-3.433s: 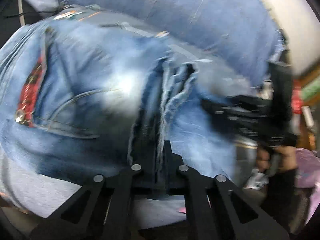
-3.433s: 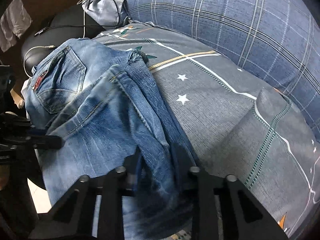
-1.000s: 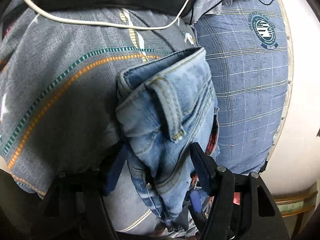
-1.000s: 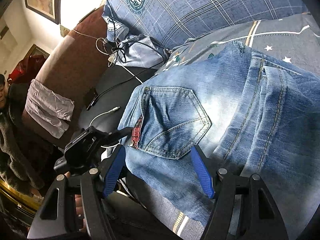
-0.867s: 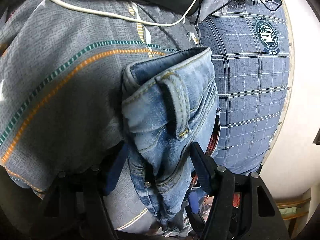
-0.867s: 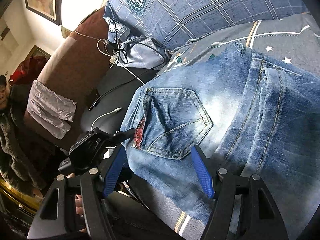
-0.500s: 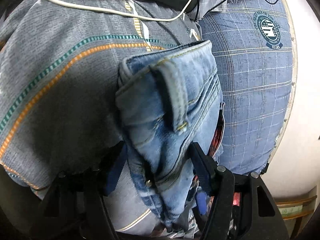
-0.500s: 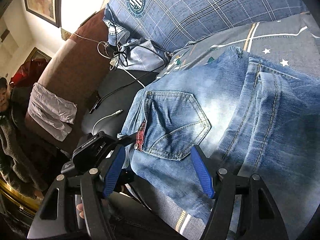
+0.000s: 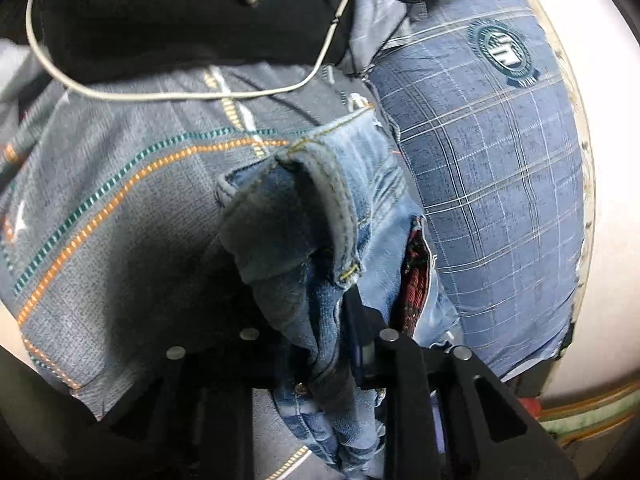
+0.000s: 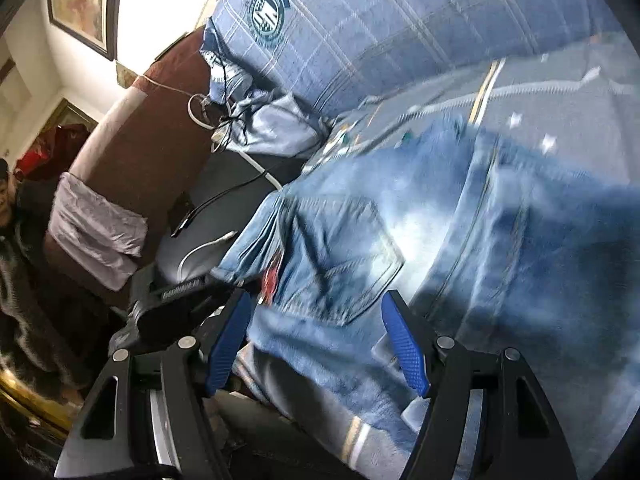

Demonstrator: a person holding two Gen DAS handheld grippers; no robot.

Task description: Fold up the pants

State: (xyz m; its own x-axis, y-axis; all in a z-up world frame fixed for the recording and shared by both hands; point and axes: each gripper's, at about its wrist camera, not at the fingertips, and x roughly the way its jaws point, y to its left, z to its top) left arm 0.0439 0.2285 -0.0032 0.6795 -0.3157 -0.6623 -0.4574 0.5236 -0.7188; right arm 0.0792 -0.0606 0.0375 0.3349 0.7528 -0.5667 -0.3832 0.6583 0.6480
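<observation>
While the left gripper (image 9: 320, 344) closes on the waistband low in frame, the jeans (image 10: 460, 264) – thick, limp – sag; the right gripper (image 10: 316, 344) gapes, empty.

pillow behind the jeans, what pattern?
Blue plaid with pale grid lines and a round crest, on the pillow; clearest in left wrist view.

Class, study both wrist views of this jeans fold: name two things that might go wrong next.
1. The left gripper is closing on a thick bunch of the jeans' waistband; the bunch may slip out.
2. The white cable lies loose on the bedding just beyond the waistband and may snag as the jeans are pulled.
</observation>
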